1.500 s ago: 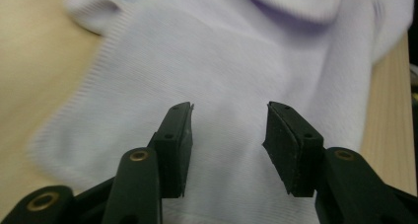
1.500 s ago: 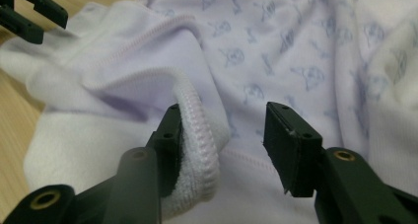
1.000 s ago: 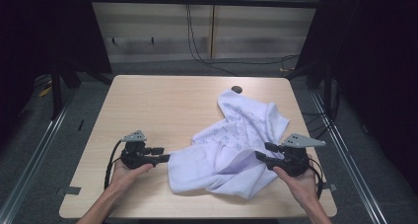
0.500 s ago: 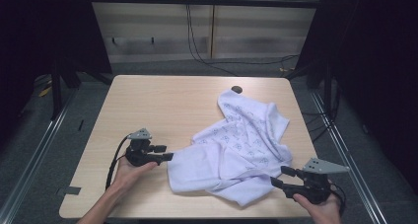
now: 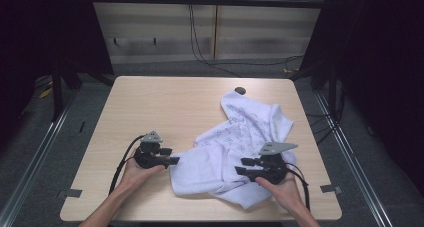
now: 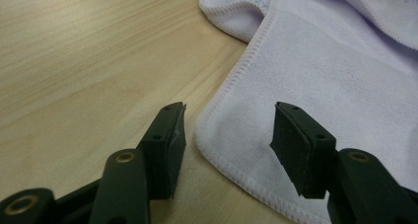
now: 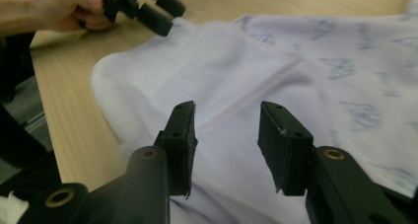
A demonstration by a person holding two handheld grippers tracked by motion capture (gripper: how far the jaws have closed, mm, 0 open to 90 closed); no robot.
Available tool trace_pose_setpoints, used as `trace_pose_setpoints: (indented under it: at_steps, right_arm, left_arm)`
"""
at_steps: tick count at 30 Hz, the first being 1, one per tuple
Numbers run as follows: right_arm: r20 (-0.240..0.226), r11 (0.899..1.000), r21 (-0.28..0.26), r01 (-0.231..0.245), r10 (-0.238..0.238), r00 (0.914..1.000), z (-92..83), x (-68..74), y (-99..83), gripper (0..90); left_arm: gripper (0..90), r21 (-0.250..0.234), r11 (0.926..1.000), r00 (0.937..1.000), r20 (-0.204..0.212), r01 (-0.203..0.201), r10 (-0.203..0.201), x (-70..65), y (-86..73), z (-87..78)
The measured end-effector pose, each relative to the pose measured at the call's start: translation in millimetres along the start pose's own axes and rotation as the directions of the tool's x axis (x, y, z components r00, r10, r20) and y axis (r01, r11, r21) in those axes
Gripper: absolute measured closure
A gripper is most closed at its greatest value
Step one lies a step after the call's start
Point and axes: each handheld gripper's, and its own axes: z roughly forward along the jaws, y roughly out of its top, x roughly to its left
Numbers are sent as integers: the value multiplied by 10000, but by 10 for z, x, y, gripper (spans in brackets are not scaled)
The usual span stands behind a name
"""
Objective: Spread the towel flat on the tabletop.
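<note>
A crumpled white towel (image 5: 240, 152) with a faint blue print lies on the right half of my light wooden table (image 5: 165, 107), its bulk running from near the far right corner down to the near edge. I hold the left gripper (image 5: 172, 160) low at the towel's left edge; its jaws have just been opening and stand well apart, gripping nothing. In the left gripper view the stitched hem (image 6: 231, 86) of the towel (image 6: 335, 86) curves round a corner that lies on the table (image 6: 88, 61) in the gap between the two pads (image 6: 170, 145), which do not press on it.

My right gripper (image 5: 241, 166) rests over the near right part of the cloth, pointing left toward the other hand. Its jaws have just been closing, yet they remain apart. In the right gripper view a pink-stitched seam (image 7: 256, 93) of the towel (image 7: 345, 86) runs up from between the pads (image 7: 283, 145); the cloth lies beneath them, unpinched. Farther off in that view, my left hand (image 7: 54, 7) and its gripper (image 7: 157, 9) sit at the towel's far edge.

A small dark round object (image 5: 240, 90) lies on the table just beyond the towel's far tip.
</note>
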Motion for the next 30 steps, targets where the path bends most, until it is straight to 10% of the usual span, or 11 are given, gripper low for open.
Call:
trace_pose_setpoints:
  at_steps: [11, 14, 17, 25, 30]
  right_arm:
    - [-325, 9791, 1701, 1116, -1076, 9937, 445, 212, -247, 458]
    - [231, 9727, 1839, 1417, -1484, 9887, 434, 252, -267, 638]
    - [458, 9800, 1531, 1269, -1354, 9897, 383, 223, -248, 839]
    - [837, 9990, 298, 325, -349, 9959, 50, 0, -186, 865]
    - [622, 9996, 61, 293, -297, 9976, 0, 17, -178, 865]
  left_arm:
    - [421, -155, 9991, 9992, -41, 392, -392, 79, -76, -102]
    - [422, -88, 9996, 9997, 11, 253, -253, 58, -57, -77]
    - [429, -82, 9999, 9999, 51, 130, -129, 34, -47, -55]
    - [444, 97, 9976, 9972, 300, -684, 681, -98, -26, 11]
    - [774, 416, 9938, 9926, 690, -1033, 1003, -168, 13, 61]
